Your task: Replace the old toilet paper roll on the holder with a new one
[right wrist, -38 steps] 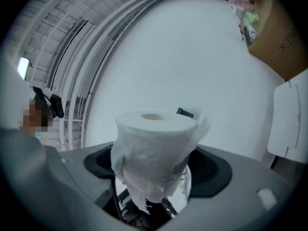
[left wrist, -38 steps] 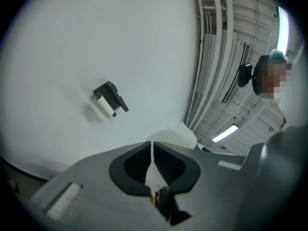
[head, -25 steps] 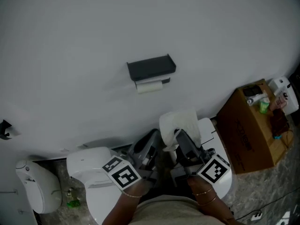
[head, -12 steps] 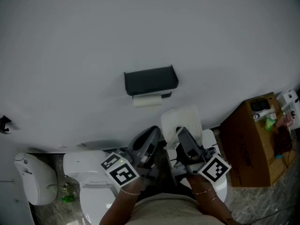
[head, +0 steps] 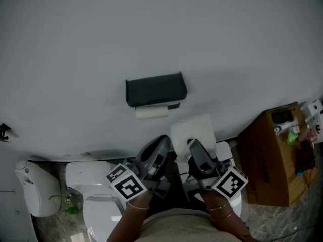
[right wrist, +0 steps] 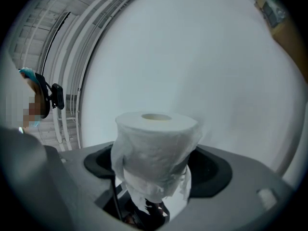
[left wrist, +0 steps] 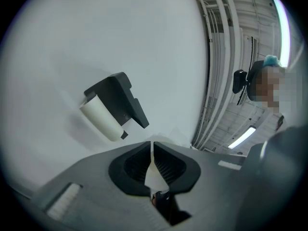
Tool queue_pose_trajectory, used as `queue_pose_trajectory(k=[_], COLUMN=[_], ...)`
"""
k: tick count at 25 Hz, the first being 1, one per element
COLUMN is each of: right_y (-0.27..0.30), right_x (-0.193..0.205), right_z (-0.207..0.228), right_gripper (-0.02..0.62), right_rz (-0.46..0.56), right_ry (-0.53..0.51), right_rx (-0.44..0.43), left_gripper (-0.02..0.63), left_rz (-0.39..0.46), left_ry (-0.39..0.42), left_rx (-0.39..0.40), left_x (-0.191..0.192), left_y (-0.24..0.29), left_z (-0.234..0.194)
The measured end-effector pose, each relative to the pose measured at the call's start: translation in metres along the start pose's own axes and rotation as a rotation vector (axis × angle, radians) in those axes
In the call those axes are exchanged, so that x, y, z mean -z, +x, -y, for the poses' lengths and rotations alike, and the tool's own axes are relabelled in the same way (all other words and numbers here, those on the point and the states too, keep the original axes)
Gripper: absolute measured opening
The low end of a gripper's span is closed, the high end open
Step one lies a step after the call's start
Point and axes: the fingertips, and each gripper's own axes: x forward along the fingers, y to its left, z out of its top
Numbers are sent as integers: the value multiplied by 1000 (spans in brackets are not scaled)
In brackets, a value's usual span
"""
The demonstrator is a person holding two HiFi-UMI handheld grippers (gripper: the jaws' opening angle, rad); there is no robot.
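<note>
My left tongs (left wrist: 152, 147), pressed together, must spread around the thin white old roll (left wrist: 100, 118) under the black wall holder (left wrist: 115, 94) ahead — my right tongs (right wrist: 155, 173) pinch the plump white new roll (right wrist: 155, 137).

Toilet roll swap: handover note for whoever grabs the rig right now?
Left gripper: shut, empty, aimed toward the holder.
Right gripper: shut on the new roll, held upright, below and right of the holder in the head view.
Old roll: mounted under the holder, not touched.
Done: new roll picked up.
Left: take off the old roll, fit the new one.
</note>
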Motion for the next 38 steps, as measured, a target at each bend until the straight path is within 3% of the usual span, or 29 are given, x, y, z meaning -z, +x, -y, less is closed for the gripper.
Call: queue_pose_trajectory(k=[9,21,30,38], right_y=[18,40,47,47], right_x=[-6,-18,-28,-29], right_z=[23,44,62,63], right_gripper=[425,425,425,425], right_rz=[14,68,95,112], right_ry=[33,38,29,31], right_rx=[46,99,135,140], left_gripper=[5,6,214,272], left_rz=[3,-51,-107,-37], left_ry=[9,-59,-104,-104], left_rx=[-22,-50,-94,-140], left_x=[-11,-13,-6,-22], left_y=[9,24,35,35], left_z=[-22,-54,-82,-100])
